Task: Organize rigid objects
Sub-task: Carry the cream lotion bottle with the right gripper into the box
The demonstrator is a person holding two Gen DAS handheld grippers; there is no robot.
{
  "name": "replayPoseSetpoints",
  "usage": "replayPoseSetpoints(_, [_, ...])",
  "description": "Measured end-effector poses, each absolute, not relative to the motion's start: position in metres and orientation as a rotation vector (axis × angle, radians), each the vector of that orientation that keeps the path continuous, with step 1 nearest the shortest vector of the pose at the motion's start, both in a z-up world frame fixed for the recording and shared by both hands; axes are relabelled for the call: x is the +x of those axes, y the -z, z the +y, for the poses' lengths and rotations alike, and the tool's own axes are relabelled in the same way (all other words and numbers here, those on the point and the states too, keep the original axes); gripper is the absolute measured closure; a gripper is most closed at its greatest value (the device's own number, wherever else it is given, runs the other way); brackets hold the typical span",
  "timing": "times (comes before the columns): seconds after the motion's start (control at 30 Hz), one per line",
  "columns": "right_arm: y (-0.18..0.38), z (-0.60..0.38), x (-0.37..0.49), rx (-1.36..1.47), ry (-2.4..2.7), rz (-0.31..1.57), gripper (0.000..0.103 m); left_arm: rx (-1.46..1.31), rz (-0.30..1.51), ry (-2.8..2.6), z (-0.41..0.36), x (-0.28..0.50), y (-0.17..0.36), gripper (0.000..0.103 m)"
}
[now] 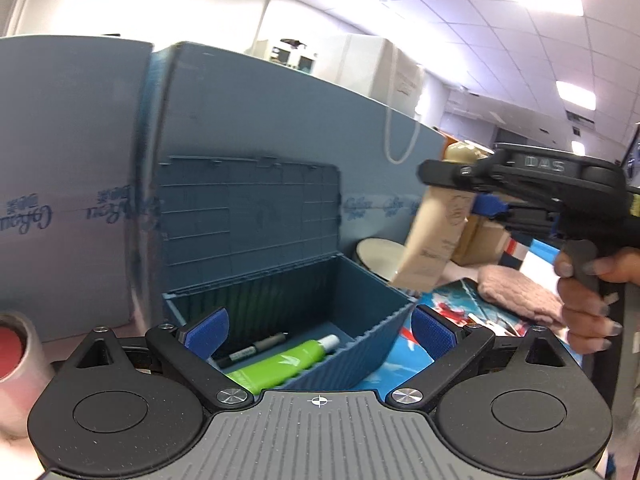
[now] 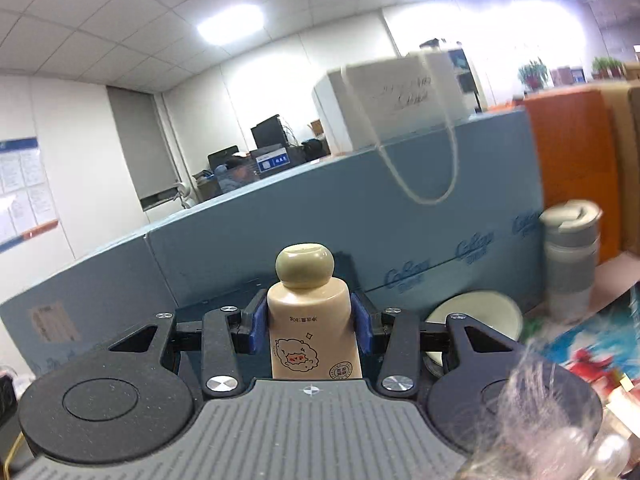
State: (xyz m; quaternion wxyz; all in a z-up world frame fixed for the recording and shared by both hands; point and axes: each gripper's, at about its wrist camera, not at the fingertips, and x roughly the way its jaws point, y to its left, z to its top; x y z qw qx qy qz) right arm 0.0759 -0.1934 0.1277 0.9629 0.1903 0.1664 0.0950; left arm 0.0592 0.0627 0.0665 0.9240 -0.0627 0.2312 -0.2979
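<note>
Far left on my table I see a roll of tape, then the left tool, its blue pads spread wide and holding nothing, poised at the near rim of the open blue storage box. Inside the box lie a dark marker and a green tube, side by side on the floor. Further right, the right tool hangs above the box's right end, pinching the beige bottle by its shoulder just below the round cap, so the body tilts downward. I judge the bottle light, stiff and smooth-skinned, liable to swivel in the pads; a grip lower on the straight body would steady it. Beyond it sit a white bowl and a pink cloth.
</note>
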Motion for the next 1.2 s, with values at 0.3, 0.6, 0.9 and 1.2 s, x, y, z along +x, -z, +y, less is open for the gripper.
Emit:
replayPoseSetpoints(0.3, [-0.081, -0.159, 0.123, 0.473, -0.181, 0.452, 0.063, -0.201, 0.509, 0.522, 0.089, 0.079, -0.057, 0.003])
replayPoseSetpoints(0.6, [-0.043, -0.136, 0.139, 0.558, -0.213, 0.601, 0.063, -0.194, 0.545, 0.491, 0.094, 0.086, -0.048, 0.003])
replayPoseSetpoints(0.9, [-0.043, -0.117, 0.145, 0.427, -0.197, 0.656, 0.063, -0.174, 0.555, 0.485, 0.091, 0.088, -0.047, 0.003])
replayPoseSetpoints(1.2, [-0.045, -0.099, 0.146, 0.278, -0.131, 0.685, 0.062, -0.150, 0.561, 0.477, 0.088, 0.087, -0.047, 0.003])
